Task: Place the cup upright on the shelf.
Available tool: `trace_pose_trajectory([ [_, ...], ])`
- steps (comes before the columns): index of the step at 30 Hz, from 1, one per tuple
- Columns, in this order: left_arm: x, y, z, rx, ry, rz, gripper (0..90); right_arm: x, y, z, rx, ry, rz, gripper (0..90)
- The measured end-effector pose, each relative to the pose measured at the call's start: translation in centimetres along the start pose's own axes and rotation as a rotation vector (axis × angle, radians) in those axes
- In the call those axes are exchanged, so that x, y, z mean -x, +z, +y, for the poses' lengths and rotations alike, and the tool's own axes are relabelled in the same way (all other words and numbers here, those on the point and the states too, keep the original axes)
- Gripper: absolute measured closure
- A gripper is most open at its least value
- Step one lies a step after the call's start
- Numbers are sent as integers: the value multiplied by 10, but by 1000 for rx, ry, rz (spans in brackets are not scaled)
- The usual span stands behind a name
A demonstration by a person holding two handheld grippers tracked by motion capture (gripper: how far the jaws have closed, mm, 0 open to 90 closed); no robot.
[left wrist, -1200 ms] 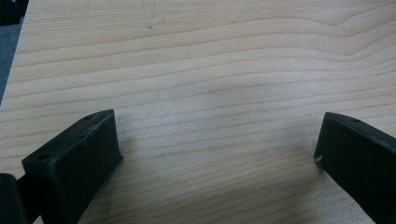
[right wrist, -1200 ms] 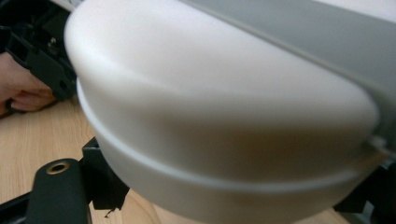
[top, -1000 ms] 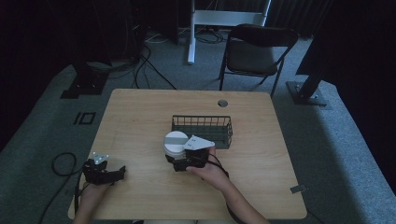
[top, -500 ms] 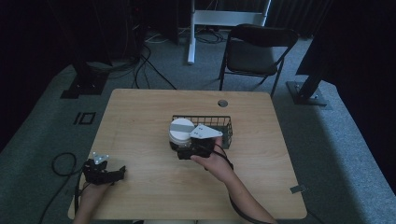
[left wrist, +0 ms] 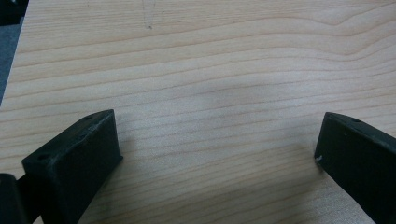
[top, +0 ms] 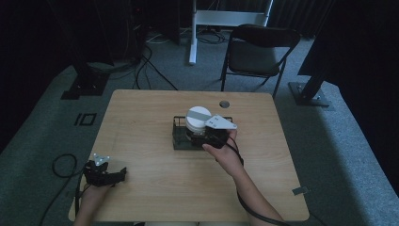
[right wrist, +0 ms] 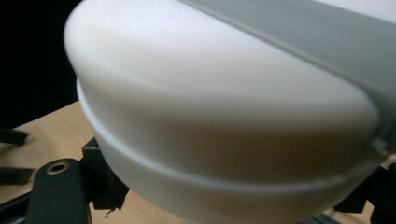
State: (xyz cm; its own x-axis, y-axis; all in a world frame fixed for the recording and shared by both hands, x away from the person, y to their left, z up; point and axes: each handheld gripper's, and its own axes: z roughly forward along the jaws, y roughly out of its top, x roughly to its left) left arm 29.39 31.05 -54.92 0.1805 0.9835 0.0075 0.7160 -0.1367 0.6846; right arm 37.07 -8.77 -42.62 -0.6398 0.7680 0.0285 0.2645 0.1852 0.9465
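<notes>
Where the table [top: 141, 122] is concerned, one wooden top carries one black wire basket [top: 181, 136] near its centre, toward the far edge. One white round container [top: 198, 120] with a grey band across its lid is clamped in the right gripper [top: 207, 134], held over the basket. One left gripper [top: 113, 176] rests at the near left corner, jaws wide apart with bare wood between them. One chair [top: 256, 52] stands beyond the far edge. No readable labels or writing.
</notes>
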Motion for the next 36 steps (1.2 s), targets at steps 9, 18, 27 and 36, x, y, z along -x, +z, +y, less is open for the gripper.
trace_pose_trajectory([
  [9,0,0,0,0,-2,0,2,34,-2,-1,-8,39,-105,186],
  [18,0,0,0,0,-1,0,2,58,-1,-8,-43,60,-186,186],
  [27,0,0,0,0,-1,0,2,69,7,-23,-99,69,-224,186],
  [36,0,0,0,0,-1,0,2,74,11,-37,-148,89,-236,185],
])
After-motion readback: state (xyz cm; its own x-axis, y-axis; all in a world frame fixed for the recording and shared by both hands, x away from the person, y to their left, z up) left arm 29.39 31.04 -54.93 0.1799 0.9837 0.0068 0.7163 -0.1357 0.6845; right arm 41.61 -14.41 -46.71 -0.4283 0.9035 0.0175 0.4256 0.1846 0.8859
